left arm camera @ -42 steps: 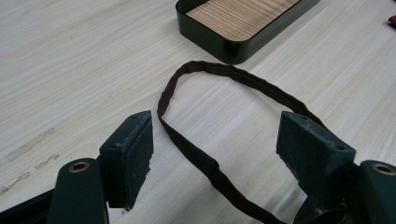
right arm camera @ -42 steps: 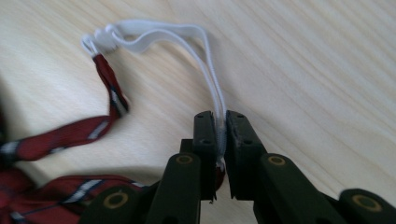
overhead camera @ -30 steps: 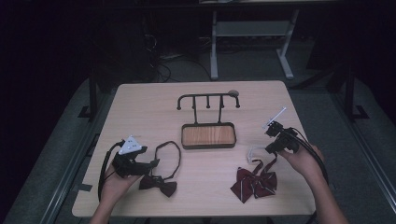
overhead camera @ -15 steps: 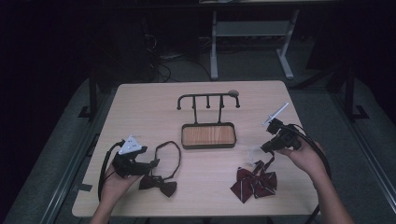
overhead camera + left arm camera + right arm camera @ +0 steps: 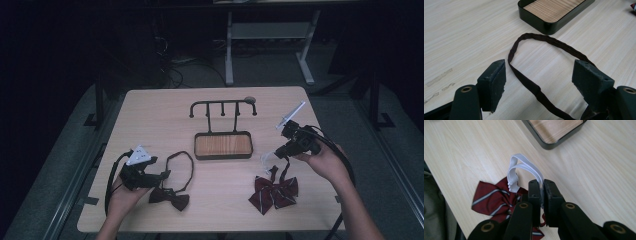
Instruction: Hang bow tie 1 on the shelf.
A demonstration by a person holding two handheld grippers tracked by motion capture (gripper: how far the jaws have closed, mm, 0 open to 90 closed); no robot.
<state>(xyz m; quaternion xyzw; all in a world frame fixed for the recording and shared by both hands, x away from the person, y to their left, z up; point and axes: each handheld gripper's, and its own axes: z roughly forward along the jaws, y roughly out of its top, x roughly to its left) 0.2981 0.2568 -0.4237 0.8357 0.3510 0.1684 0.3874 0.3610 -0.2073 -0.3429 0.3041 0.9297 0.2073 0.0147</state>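
A dark brown bow tie [image 5: 170, 198] lies at the front left of the table, its strap loop [image 5: 180, 165] [image 5: 534, 67] spread toward the tray. My left gripper [image 5: 162, 176] [image 5: 539, 82] rests low over that strap, open, one jaw on each side of the band. A red striped bow tie [image 5: 275, 192] [image 5: 490, 200] lies at the front right. Its white elastic band [image 5: 266, 159] [image 5: 517, 168] is lifted off the table and pinched in my right gripper [image 5: 280, 152] [image 5: 541, 192], which is shut on it.
A black tray with a wooden floor [image 5: 223, 156] [image 5: 541, 23] [image 5: 554, 143] sits mid-table, a black hook rack [image 5: 222, 106] rising behind it. The table's front edge runs close to both ties. Table legs and cables stand on the dark floor beyond.
My right gripper has risen and drawn back to the right, pulling the white elastic band up from the red tie. The left gripper has stayed in place.
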